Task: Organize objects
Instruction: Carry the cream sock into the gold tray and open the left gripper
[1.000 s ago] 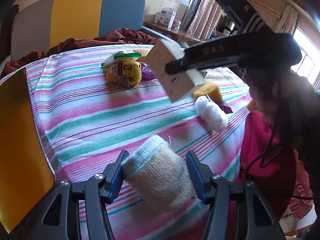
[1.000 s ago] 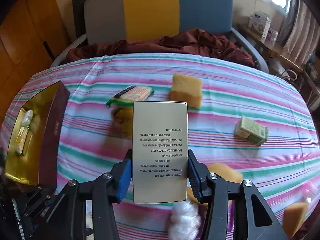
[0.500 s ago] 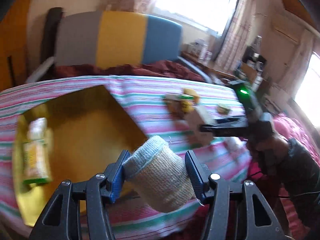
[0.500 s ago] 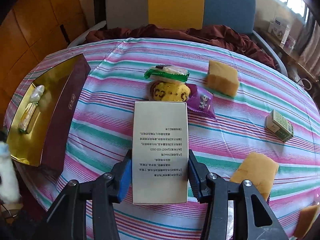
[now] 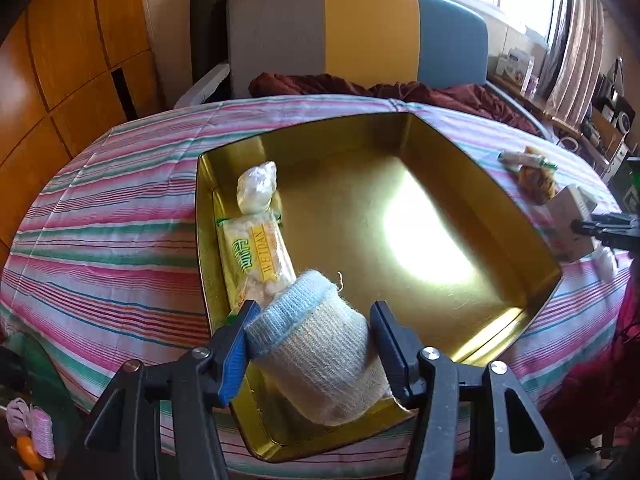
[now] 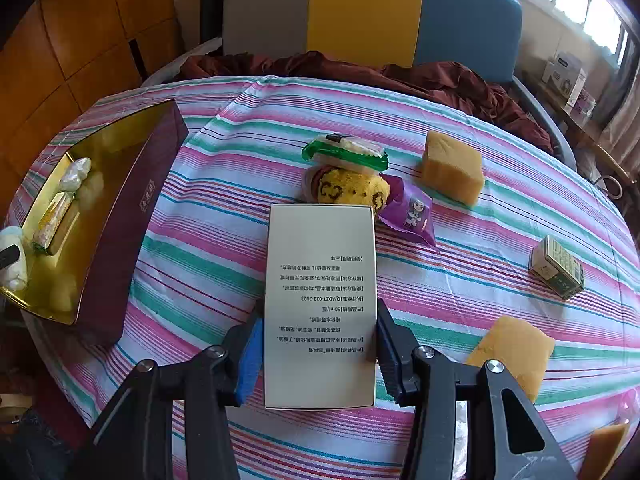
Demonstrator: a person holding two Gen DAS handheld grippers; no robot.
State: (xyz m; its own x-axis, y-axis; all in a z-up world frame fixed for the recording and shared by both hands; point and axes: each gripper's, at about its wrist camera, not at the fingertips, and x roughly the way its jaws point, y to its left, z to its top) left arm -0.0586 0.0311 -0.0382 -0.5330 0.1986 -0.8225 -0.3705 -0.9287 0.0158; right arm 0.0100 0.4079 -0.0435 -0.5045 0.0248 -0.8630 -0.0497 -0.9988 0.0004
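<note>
Swinging across from the middle of the table, the left gripper [image 5: 312,348] had carried its knitted sock [image 5: 316,344] over the near end of the gold-lined box [image 5: 448,152], where a second before it had hung above bare striped cloth [image 5: 108,240]; its jaws were clamped on the sock, which was not yet set down. To my eye that left only the release to put it beside the packet [image 5: 258,256] and the white bundle [image 5: 258,188] already lying along the box's left wall. The right gripper [image 6: 320,344] had hardly shifted, its jaws closed on the pale carton [image 6: 320,304], held above the cloth well right of the box. The packet read "WEIDAN" on a yellow band; the carton's small print, seen upside down, showed "50ml" and "2023", the rest too fine for me.
</note>
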